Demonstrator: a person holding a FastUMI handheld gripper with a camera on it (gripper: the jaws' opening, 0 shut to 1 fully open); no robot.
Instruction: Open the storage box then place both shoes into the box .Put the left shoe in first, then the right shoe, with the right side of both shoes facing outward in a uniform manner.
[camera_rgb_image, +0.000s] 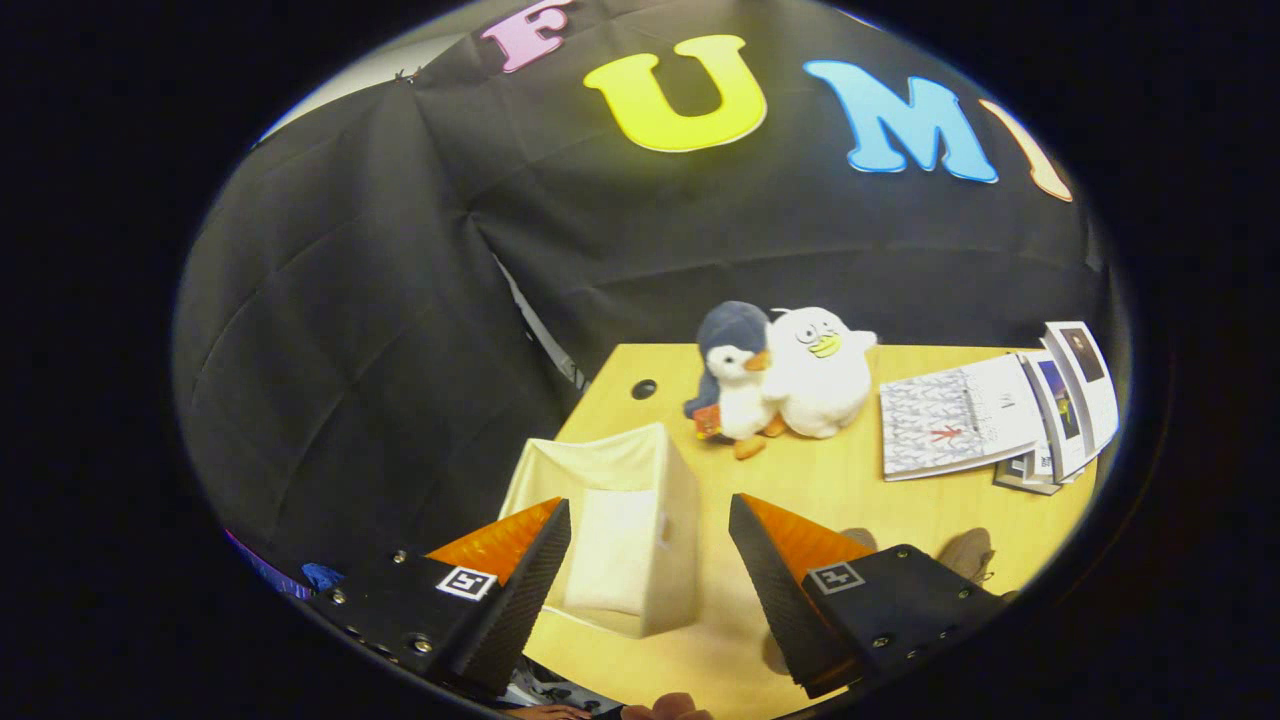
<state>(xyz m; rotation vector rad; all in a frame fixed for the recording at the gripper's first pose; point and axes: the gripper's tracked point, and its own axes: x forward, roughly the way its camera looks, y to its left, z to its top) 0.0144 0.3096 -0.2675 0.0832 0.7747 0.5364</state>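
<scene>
Your wooden surface (860, 500) carries a cream storage box (625, 530) at lower centre of the frame, two plush toys (780, 375) at its far edge, booklets (1000, 410) fanned at right, and a shoe (965, 553) at lower right.

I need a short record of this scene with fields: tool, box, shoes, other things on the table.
tool: the tool is open, fingers spread, holding nothing
box: a cream storage box stands on the wooden table, between and just ahead of the fingers; whether its lid is open cannot be told
shoes: a shoe lies partly hidden behind one finger
other things: penguin plush touching white plush beyond the box; booklets beside them
</scene>
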